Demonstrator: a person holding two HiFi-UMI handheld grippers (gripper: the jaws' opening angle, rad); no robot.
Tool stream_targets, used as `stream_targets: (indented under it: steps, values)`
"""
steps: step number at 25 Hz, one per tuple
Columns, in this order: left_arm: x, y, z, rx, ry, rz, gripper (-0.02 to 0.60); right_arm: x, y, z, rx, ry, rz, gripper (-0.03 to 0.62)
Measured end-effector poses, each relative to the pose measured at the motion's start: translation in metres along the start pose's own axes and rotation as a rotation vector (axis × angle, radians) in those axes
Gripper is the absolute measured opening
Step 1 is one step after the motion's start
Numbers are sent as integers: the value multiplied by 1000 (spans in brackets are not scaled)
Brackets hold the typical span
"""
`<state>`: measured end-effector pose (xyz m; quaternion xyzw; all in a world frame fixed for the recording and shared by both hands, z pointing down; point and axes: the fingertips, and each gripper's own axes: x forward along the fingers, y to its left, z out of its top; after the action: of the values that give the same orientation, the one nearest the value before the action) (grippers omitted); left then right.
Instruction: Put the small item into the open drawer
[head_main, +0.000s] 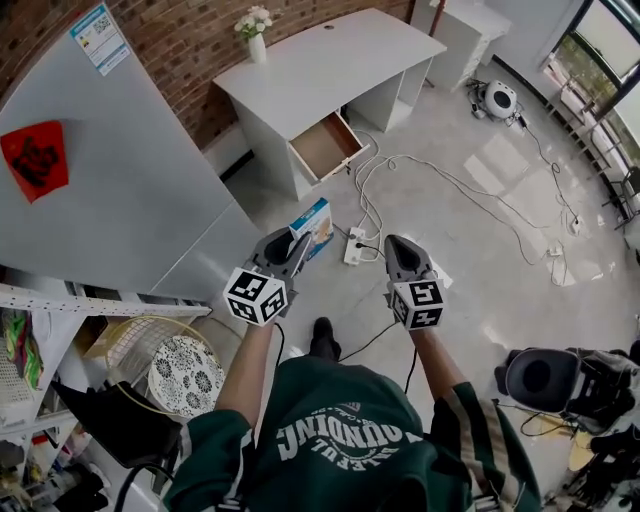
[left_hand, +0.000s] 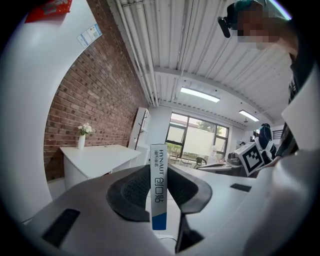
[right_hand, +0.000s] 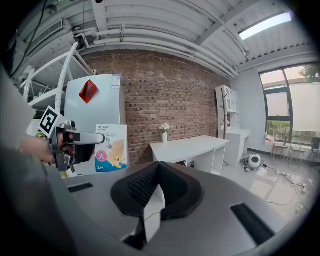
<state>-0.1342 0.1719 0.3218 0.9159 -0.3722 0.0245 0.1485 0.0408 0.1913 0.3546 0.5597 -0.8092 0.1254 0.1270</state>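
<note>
Blue-and-white box (head_main: 316, 222) (upright) in left claw (head_main: 296, 243) — drawer (head_main: 325, 147) open

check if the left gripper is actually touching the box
Touching. The left gripper view shows the box standing edge-on inside the left gripper, with both jaws pressed against its sides and no gap on either side.

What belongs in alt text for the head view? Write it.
Seen from above, a person's left claw grips a small blue-and-white box, the right claw empty beside it. Ahead, a white desk stands with one drawer pulled open.
</note>
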Motion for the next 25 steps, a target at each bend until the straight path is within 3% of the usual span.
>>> stream_targets:
  steps: [9,16,25]
  values:
    - [35,44,2,-2,25,-56,101,45,-10,15,24,-6,-55,25]
    - [61,51,4,-1,31,-93,101,60,-24,19,28,-10,-78,25]
    - [100,72,14,10,35,-76,101,101,-48,27,26,-19,-47,25]
